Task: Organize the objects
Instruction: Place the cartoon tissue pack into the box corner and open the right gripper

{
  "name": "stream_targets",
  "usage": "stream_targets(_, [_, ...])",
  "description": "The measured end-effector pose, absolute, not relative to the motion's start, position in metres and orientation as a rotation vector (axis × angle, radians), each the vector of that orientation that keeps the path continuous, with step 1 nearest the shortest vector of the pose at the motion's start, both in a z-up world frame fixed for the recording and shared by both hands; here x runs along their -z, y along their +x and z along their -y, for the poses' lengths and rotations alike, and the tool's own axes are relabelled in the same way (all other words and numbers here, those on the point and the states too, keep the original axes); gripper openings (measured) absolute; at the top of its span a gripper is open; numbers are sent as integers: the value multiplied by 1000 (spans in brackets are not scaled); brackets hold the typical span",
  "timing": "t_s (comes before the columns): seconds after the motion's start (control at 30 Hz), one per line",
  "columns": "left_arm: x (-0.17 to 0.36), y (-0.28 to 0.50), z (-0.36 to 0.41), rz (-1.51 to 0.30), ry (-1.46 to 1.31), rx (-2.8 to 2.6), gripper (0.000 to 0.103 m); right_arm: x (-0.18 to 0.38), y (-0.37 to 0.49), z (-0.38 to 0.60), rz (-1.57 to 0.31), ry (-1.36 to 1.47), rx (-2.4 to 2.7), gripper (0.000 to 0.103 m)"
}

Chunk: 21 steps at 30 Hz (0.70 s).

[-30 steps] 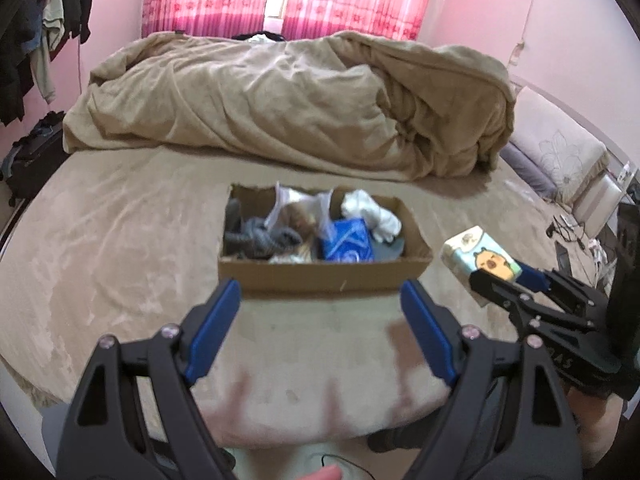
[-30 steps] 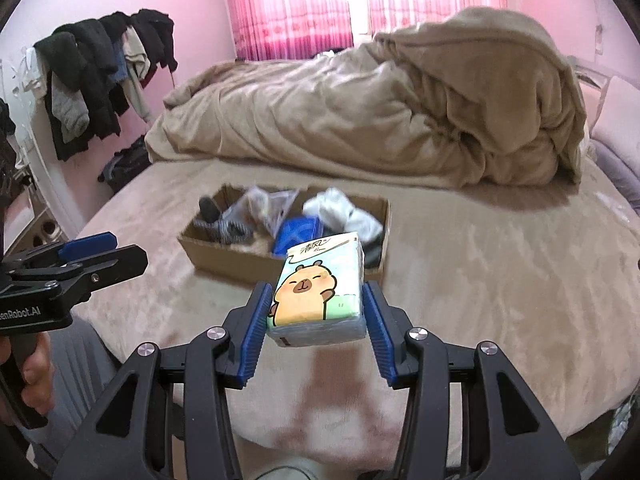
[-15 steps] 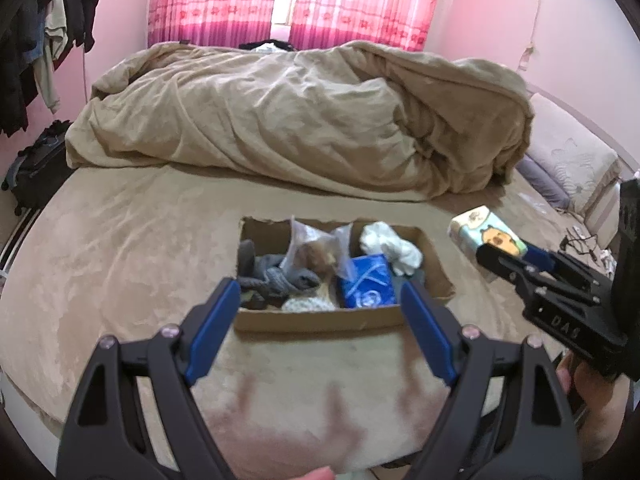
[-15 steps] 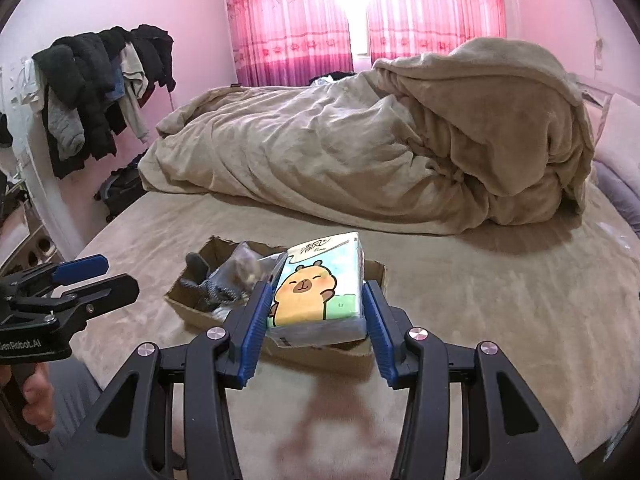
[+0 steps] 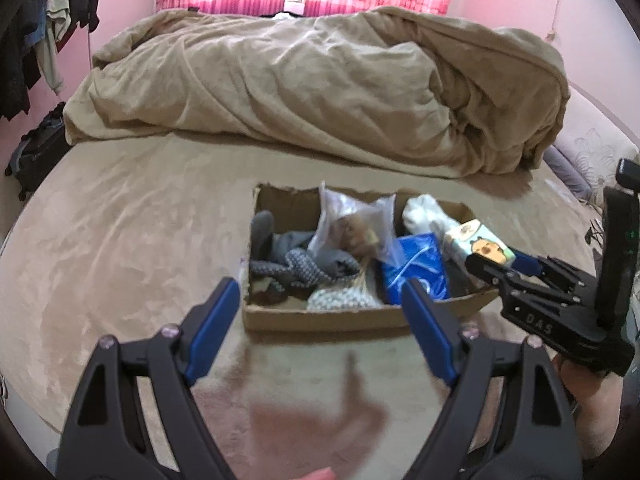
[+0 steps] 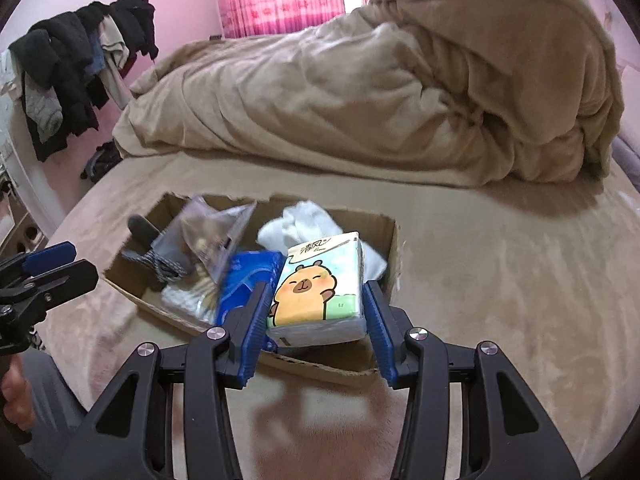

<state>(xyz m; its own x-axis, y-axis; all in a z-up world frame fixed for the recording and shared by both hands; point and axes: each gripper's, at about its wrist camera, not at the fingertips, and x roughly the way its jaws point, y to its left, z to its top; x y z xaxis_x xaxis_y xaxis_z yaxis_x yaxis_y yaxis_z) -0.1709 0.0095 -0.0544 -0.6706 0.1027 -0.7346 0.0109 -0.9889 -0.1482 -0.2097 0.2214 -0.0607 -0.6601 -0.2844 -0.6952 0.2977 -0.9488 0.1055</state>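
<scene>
Tissue pack held over the cardboard box

Tissue pack (image 6: 318, 286), printed with a cartoon capybara, sits clamped between the blue pads of the right hand-held gripper (image 6: 316, 322); the pads press on its two long sides. In the right wrist view the pack hangs above the near right corner of the cardboard box (image 6: 394, 236), over the box's front wall. From the left wrist view the same pack (image 5: 478, 242) shows at the box's right end, level with its rim, and whether it touches anything inside cannot be told.

The left hand-held gripper (image 5: 320, 330) stands wide with nothing between its pads, just in front of the box's near wall (image 5: 320, 316) and above the tan bed cover (image 5: 120, 240).

The box lies on the bed and holds a white cloth (image 5: 426, 216) at the back right, a blue packet (image 5: 416, 268) in front of it, a clear plastic bag (image 5: 352, 220) in the middle, and grey knitted socks (image 5: 304, 264) to the left. A rumpled beige duvet (image 5: 320, 88) is heaped behind the box. Dark clothes (image 6: 80, 76) hang at the left by the pink wall.
</scene>
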Motion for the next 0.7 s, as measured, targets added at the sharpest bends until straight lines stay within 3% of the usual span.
stream_targets(0.4, [71, -169, -13, 209, -1291, -2787, 84, 84, -215, -215, -54, 1134, 2593, 51])
stream_targets(0.53, [69, -161, -11, 226, -1293, -2785, 84, 77, -206, -213, -76, 1117, 2611, 71])
stream_targets(0.7, [59, -145, -10, 231, -1270, -2795, 84, 64, -187, -215, -86, 1103, 2622, 74])
